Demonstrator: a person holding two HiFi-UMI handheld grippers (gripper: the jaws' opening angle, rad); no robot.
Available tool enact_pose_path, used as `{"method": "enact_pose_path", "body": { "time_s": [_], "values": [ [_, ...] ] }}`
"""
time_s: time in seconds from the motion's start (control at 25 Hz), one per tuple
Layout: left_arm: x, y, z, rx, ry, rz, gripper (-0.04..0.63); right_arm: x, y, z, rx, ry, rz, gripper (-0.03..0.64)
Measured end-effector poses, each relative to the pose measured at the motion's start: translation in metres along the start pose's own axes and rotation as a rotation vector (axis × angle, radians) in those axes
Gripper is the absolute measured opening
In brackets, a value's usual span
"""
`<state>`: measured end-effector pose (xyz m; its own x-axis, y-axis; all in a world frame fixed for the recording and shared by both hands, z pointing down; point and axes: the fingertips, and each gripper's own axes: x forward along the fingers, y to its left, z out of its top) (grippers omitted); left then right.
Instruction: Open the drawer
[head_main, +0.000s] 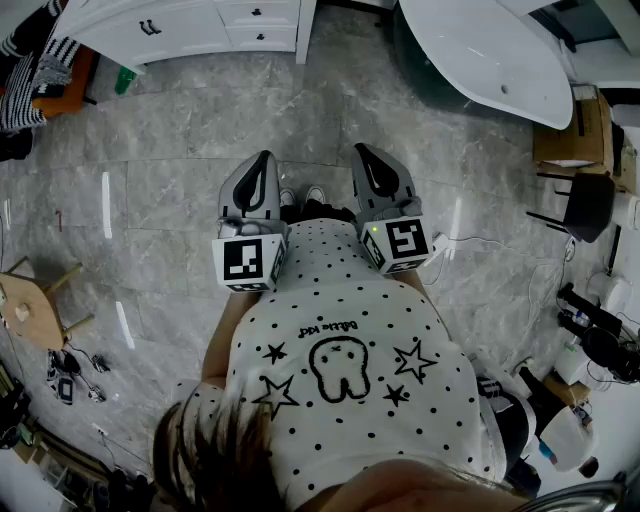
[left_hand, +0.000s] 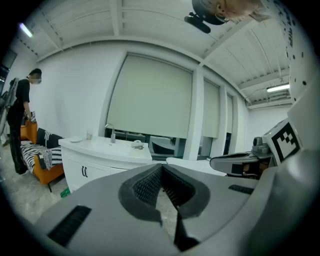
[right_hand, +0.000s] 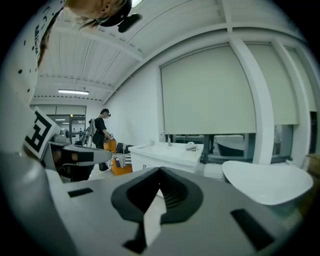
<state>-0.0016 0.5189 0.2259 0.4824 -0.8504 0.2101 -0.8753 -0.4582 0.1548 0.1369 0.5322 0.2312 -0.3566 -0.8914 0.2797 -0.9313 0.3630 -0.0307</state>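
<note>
Both grippers are empty, jaws pressed together: the left gripper (head_main: 262, 165) and the right gripper (head_main: 368, 158) are held side by side above the grey floor (head_main: 150, 200). Well ahead stands a white cabinet (head_main: 180, 35), its drawer (head_main: 262, 37) closed.

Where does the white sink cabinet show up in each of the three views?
Head view: the white sink cabinet is at the top edge, left of centre.
Left gripper view: it stands left of centre, at mid-height.
Right gripper view: it is near the centre, just above the gripper's body.
Shared landmark: the orange seat with striped cloth, left of the cabinet in every view.
</note>
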Motion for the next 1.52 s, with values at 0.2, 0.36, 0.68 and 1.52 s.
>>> {"method": "enact_pose_path", "body": {
  "time_s": [0.2,0.36,0.68,1.52],
  "values": [
    [-0.002,0.002,-0.001,-0.011,-0.006,0.006,0.003,-0.001,0.003,-0.002,-0.002,0.002,0.000,0.014],
    [-0.003,0.004,0.000,-0.018,-0.012,0.011,0.003,-0.002,0.004,-0.001,-0.006,-0.002,0.000,0.014],
    [0.002,0.001,0.003,-0.008,-0.018,0.009,0.003,0.001,0.000,0.001,-0.012,-0.003,0.007,0.014],
    [0.016,-0.043,-0.014,-0.050,0.002,0.022,0.003,-0.013,-0.038,-0.012,-0.004,-0.019,0.071,0.015]
  ]
}}
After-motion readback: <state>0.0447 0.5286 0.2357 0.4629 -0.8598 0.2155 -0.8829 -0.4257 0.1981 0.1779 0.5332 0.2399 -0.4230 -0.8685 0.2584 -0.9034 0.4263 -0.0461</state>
